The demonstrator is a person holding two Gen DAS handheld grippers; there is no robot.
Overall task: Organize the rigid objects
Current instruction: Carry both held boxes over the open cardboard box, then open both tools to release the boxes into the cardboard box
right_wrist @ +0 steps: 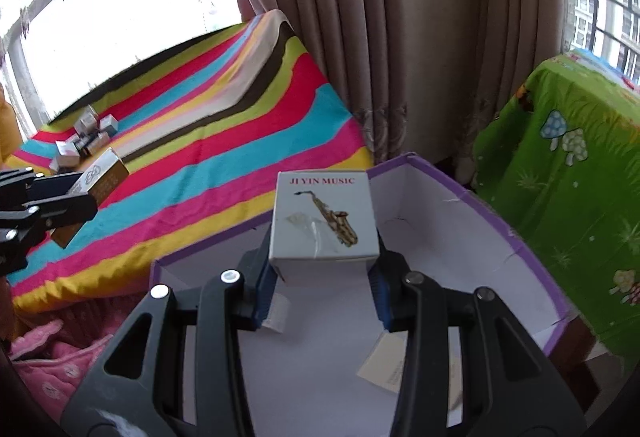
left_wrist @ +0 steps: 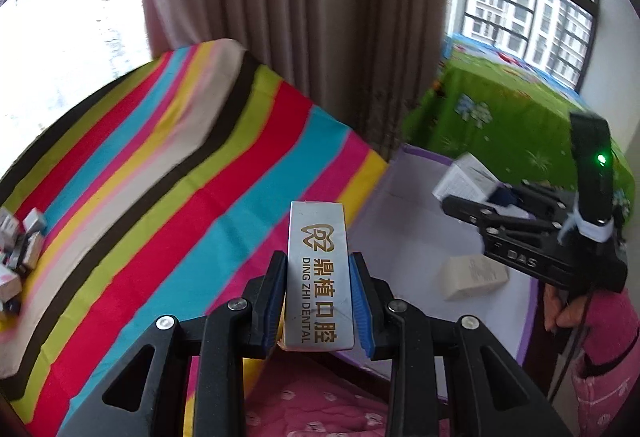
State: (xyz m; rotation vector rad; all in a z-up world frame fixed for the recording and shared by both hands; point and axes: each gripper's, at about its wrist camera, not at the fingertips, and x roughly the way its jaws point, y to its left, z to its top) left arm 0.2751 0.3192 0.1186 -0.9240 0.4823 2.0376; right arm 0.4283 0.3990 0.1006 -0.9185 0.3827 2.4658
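Note:
My left gripper (left_wrist: pixel 318 259) is shut on a silver box (left_wrist: pixel 318 237) printed "DING ZHI DENTAL". It hangs over the edge of the striped bedcover (left_wrist: pixel 180 177), just left of a purple-rimmed white carton (left_wrist: pixel 400 237). My right gripper (right_wrist: pixel 323 241) is shut on a white "JI YIN MUSIC" box (right_wrist: pixel 324 213) with a saxophone picture, above that carton (right_wrist: pixel 460 229). The right wrist view shows the left gripper (right_wrist: pixel 86 193) with its silver box (right_wrist: pixel 104 173) at the left edge. In the left wrist view, the right gripper (left_wrist: pixel 480 193) holds its white box (left_wrist: pixel 464 177).
A beige box (left_wrist: pixel 474 277) lies on the carton floor, partly hidden behind a finger as the beige box (right_wrist: pixel 384 361). Several small boxes (right_wrist: pixel 84 141) are piled far off on the striped cover. A green cloth-covered table (right_wrist: pixel 568 177) stands to the right, with curtains (right_wrist: pixel 400 37) behind.

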